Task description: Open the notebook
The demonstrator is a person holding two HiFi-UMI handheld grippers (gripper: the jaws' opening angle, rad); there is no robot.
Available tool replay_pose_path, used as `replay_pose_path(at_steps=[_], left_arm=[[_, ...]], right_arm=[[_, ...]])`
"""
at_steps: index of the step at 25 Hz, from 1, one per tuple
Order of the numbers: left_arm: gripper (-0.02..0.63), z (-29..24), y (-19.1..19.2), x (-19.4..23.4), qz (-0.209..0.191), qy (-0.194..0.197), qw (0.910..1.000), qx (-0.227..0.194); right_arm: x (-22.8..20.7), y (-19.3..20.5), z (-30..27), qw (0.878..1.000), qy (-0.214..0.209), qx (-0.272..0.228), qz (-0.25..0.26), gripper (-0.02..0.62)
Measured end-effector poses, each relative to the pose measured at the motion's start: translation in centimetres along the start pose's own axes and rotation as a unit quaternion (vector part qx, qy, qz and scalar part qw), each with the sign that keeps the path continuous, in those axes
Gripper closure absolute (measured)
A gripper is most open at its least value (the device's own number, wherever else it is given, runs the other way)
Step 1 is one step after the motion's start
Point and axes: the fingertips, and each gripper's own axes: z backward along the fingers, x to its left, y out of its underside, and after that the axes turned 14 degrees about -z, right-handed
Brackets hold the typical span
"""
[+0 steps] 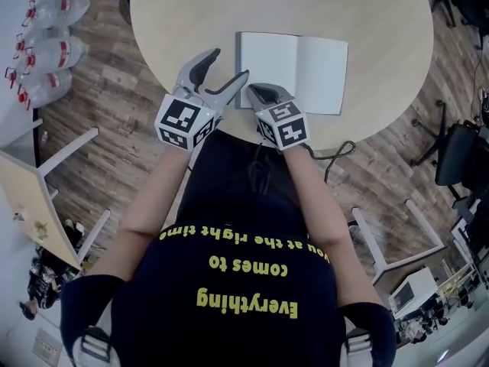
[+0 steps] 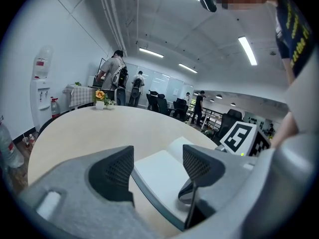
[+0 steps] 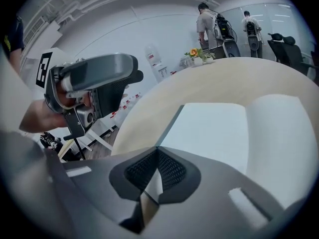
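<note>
The notebook (image 1: 294, 71) is lying open and flat on the round surface (image 1: 191, 14), showing two blank white pages. The right tongs (image 1: 256, 92) are resting pressed together at its near left corner; whether they are catching a leaf is unclear. The left tongs (image 1: 229, 63) are hovering spread beside its left edge, holding nothing. Opening is looking complete, so the next move is probably calling for a clean withdrawal.

Notebook (image 1: 294, 71): near left corner hidden beneath the right tool (image 1: 257, 92); whether its closed jaws pinch a page is indeterminate. Worktop (image 1: 191, 21): far rim cut off at top edge.
</note>
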Motion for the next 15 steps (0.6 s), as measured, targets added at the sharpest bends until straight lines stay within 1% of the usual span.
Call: replay_pose_path(at_steps=[11,15], left_arm=[[0.291,-0.8,-2.1,-0.6,-0.013,0.005,0.9997,-0.019],[0.291,-1.2,-2.9,-1.1,-0.018,0.008,0.9995,-0.026]], right_arm=[[-1.0,-3.8,5.4,0.997,0.017,-0.073,-0.013,0.583],[-1.5,-4.7,6.9,0.996,0.024,-0.090,-0.012,0.583]])
